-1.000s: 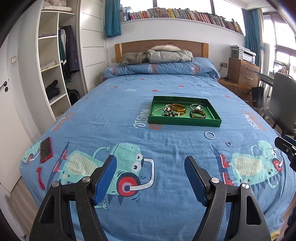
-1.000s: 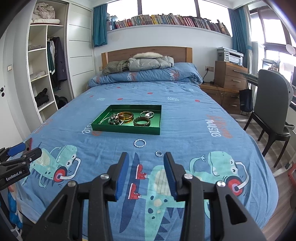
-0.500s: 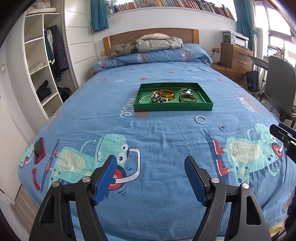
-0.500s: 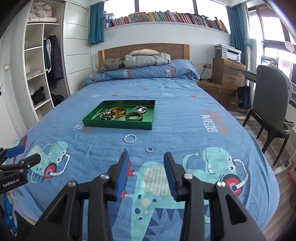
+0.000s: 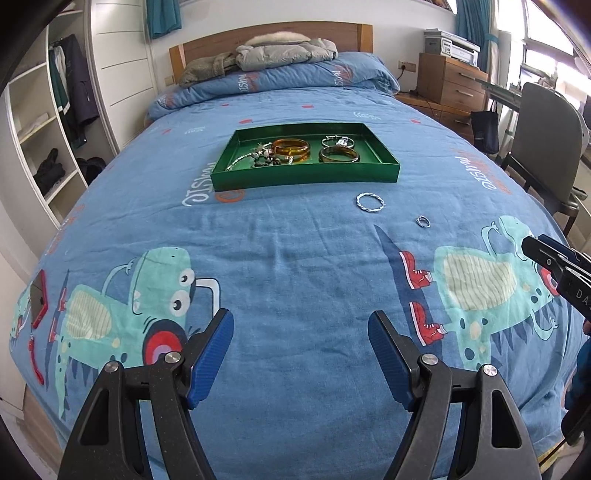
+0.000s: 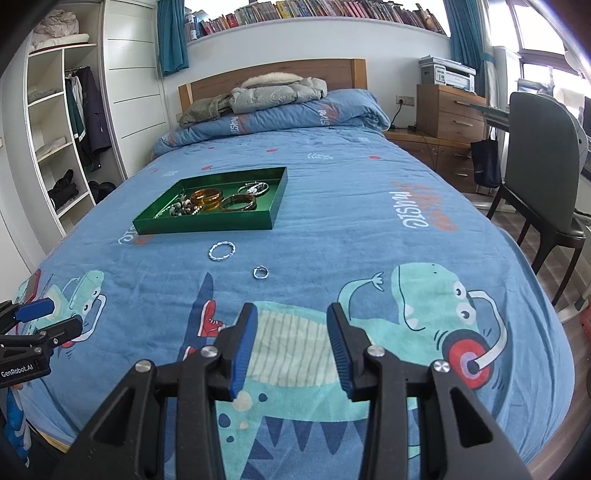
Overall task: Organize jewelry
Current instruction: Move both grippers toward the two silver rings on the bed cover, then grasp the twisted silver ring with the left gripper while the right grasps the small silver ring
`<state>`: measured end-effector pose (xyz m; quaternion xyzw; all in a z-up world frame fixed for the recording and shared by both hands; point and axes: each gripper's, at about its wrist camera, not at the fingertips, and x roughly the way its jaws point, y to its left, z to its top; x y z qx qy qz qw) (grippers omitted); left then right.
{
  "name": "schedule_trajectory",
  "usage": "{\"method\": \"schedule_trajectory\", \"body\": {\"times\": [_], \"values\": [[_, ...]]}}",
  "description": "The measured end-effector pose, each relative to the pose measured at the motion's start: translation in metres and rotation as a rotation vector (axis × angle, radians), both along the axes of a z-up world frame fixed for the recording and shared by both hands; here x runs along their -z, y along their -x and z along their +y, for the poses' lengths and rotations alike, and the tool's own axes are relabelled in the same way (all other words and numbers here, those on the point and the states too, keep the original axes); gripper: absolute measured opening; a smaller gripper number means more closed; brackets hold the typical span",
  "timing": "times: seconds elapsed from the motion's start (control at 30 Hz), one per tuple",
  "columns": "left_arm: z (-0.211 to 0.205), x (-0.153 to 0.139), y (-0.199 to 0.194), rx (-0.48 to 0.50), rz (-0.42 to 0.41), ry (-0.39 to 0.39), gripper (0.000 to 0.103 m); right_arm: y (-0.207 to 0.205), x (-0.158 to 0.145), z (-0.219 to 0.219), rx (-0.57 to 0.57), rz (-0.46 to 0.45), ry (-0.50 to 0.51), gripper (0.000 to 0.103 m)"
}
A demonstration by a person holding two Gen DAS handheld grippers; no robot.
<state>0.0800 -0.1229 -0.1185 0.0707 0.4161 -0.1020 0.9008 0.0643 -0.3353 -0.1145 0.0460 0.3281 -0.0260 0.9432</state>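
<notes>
Two loose rings, a twisted bracelet (image 6: 221, 251) and a small ring (image 6: 260, 273), lie on the bed (image 6: 369, 221) near the green tray (image 6: 207, 224). Both my grippers, left (image 5: 301, 343) and right (image 6: 291, 345), hover with fingers spread and nothing between them. Only my left view shows the red phone (image 5: 38, 298) clearly.

Blue cartoon bedspread (image 6: 369, 229), wooden headboard (image 6: 273, 74), white wardrobe shelves (image 6: 48, 122), grey chair (image 6: 539, 155), bookshelf (image 6: 325, 9) above

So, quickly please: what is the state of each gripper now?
Left gripper: open, holding nothing, above the blue cartoon-print bedspread.
Right gripper: open, holding nothing.
</notes>
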Motion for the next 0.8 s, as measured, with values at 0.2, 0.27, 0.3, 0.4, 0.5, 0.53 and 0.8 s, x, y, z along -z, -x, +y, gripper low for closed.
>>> {"method": "schedule_trajectory", "body": {"times": [0.2,0.27,0.3,0.4,0.5,0.53,0.8], "values": [[-0.012,0.022,-0.027,0.031,0.052,0.030,0.071,-0.041,0.020,-0.005,-0.088,0.041,-0.042,0.037],[-0.016,0.027,-0.038,0.042,0.056,0.025,0.070,-0.058,0.028,-0.005,-0.116,0.053,-0.062,0.037],[-0.019,0.030,-0.044,0.046,0.059,0.025,0.069,-0.067,0.032,-0.005,-0.129,0.060,-0.069,0.037],[-0.024,0.038,-0.064,0.055,0.073,0.033,0.063,-0.093,0.047,-0.002,-0.167,0.085,-0.086,0.037],[-0.030,0.045,-0.082,0.069,0.089,0.050,0.060,-0.117,0.062,0.002,-0.201,0.114,-0.084,0.037],[-0.032,0.046,-0.087,0.073,0.091,0.054,0.059,-0.123,0.067,0.004,-0.209,0.124,-0.081,0.037],[-0.052,0.053,-0.125,0.085,0.089,0.058,0.059,-0.151,0.087,0.015,-0.291,0.139,-0.038,0.018]]}}
